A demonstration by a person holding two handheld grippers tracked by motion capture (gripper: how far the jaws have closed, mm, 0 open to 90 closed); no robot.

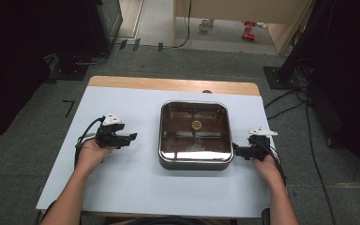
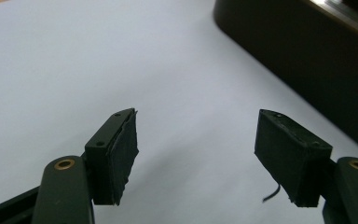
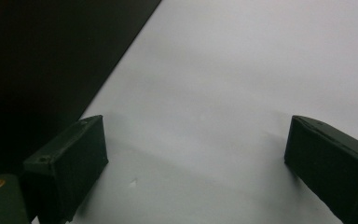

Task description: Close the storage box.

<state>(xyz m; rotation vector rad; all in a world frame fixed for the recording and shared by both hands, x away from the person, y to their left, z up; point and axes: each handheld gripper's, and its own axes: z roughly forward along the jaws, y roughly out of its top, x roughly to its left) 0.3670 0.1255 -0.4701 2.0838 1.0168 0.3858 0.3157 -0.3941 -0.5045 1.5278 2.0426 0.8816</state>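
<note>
I'm looking down from the high view at a white table (image 1: 122,187) with a wooden strip along its far edge. Dead centre sits a square dark pan (image 1: 195,136) with rounded corners and a glossy inside; a small round yellowish mark (image 1: 197,124) shows on its bottom, and I can't read any brand or writing on it.

My left gripper (image 1: 130,137) hovers left of the pan, well apart from it, held in the left hand (image 1: 93,152). The left gripper view gives me both black jaws spread wide over bare white surface, nothing between them, with the pan's dark wall (image 2: 303,60) crossing the upper right corner.

My right gripper (image 1: 236,151) sits just beside the pan's right edge, near its front corner; from above I can't tell whether it touches. The right gripper view shows its jaws wide apart too, gripping nothing, with the pan's dark side (image 3: 42,70) looming at the left. Beyond the table, the high view alone shows grey floor, cables and a white mug (image 1: 205,24).
</note>
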